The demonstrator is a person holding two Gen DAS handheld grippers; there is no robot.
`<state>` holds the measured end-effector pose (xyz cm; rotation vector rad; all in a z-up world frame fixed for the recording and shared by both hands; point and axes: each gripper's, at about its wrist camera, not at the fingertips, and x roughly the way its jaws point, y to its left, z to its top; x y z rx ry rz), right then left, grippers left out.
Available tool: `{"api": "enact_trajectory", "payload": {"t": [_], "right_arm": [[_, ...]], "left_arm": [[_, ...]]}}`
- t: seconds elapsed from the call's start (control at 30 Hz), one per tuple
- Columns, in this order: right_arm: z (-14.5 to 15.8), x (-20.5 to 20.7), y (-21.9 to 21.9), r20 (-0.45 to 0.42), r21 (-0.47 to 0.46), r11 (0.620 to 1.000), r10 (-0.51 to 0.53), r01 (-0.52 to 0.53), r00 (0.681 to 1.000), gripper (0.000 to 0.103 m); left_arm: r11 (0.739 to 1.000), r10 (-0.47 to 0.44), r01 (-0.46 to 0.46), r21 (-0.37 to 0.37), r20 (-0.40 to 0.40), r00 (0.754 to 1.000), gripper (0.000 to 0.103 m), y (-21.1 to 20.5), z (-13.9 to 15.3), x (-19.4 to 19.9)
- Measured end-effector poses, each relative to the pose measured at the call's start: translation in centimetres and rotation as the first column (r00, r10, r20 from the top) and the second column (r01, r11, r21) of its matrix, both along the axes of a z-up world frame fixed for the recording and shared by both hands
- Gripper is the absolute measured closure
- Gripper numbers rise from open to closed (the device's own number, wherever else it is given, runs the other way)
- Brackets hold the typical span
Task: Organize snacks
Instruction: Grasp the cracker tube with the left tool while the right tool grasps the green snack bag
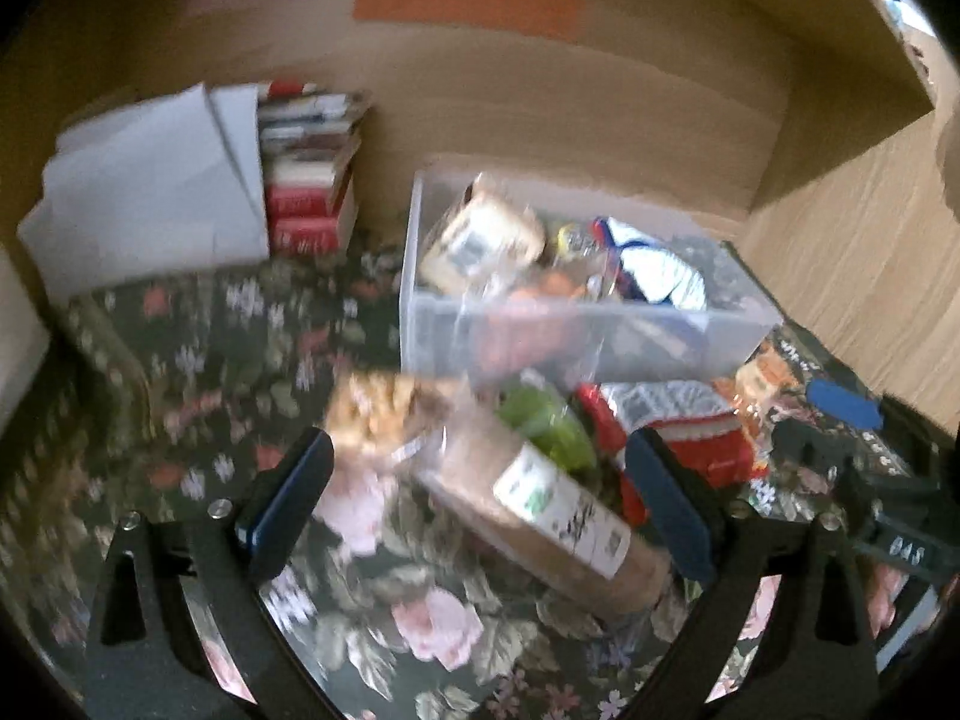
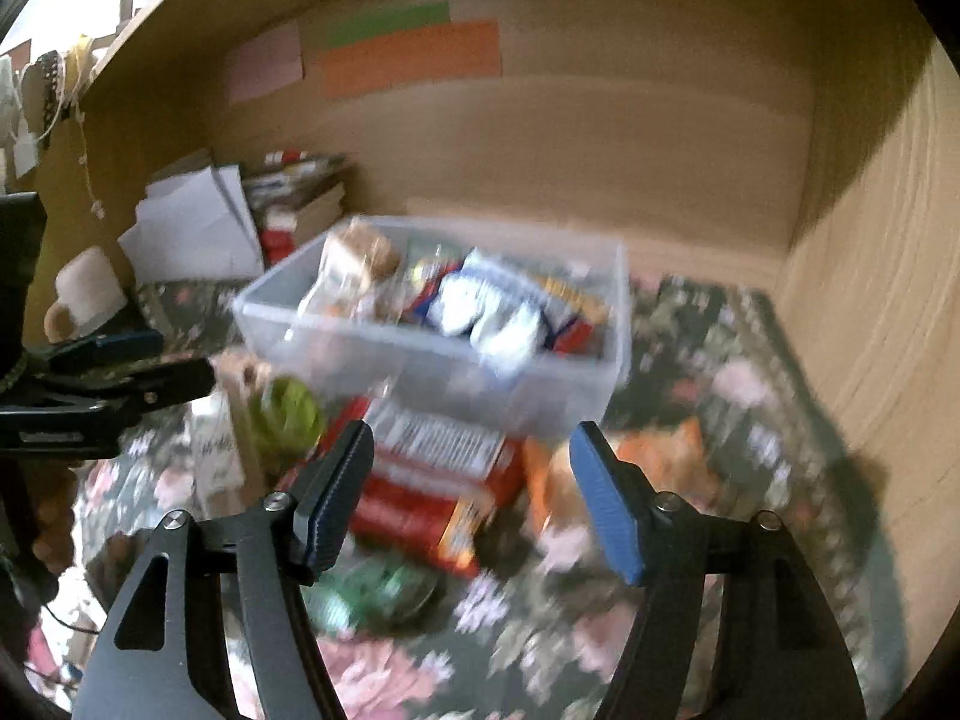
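Between the spread fingers of the left hand-held gripper (image 1: pixel 480 498) lies a brown pack (image 1: pixel 540 510), ungrasped on the floral surface (image 1: pixel 240 330); the right hand-held gripper (image 2: pixel 474 498), also spread, hovers over a red pack (image 2: pixel 432 480) beside an orange bag (image 2: pixel 660 462). Just behind stands the half-filled bin (image 1: pixel 420 300), so the step looks like picking up the loose snacks. Next, each needs to close on its pack and lift it over the bin's wall.

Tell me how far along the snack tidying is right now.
Partly done. The clear plastic bin already holds several snacks, including a white and blue bag. Nothing is in hand: the left gripper and right gripper are both open. Left on the floral cloth: a long brown packet, a green pack, a red and white pack and an orange bag.
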<state>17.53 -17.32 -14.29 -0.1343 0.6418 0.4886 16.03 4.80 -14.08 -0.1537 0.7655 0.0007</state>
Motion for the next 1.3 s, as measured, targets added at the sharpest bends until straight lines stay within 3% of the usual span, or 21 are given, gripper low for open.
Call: {"api": "enact_trajectory", "payload": {"t": [0.33,0.4,0.5,0.7,0.97,1.17,1.3], "right_arm": [[-2.6,-2.0,0.7,-0.068,-0.002,1.000,0.030,-0.030,0.997,0.036],[-2.9,-2.2,1.0,-0.079,-0.003,0.999,0.036,-0.037,0.996,0.036],[-3.2,-2.4,1.4,-0.090,-0.003,0.999,0.044,-0.045,0.995,0.036],[-4.1,-2.4,2.3,-0.119,-0.009,0.998,0.054,-0.055,0.991,0.036],[-4.7,-2.7,2.7,-0.127,-0.001,0.999,0.043,-0.044,0.991,0.036],[-4.6,-2.8,2.8,-0.126,0.013,0.998,0.059,-0.058,0.990,0.059],[-4.6,-3.0,3.0,-0.121,0.017,0.998,0.060,-0.058,0.991,0.064]], "left_arm": [[0.998,-0.036,0.033,-0.059,-0.055,0.998,0.006,-2.5,-3.1,-0.7],[0.998,-0.043,0.040,-0.053,-0.056,0.997,0.020,-2.9,-3.4,-0.6],[0.993,-0.074,0.069,-0.094,-0.052,0.996,0.032,-2.7,-3.5,-0.9],[0.993,-0.111,0.110,-0.046,-0.034,0.993,0.046,-2.5,-2.5,-2.4],[0.996,-0.083,0.083,-0.015,-0.022,0.996,0.047,0.0,-1.4,-4.1],[0.999,-0.046,0.046,-0.013,-0.017,0.999,0.042,0.7,-1.5,-3.3],[0.999,-0.018,0.017,-0.034,-0.032,0.999,0.036,0.9,-2.1,-2.3]]}}
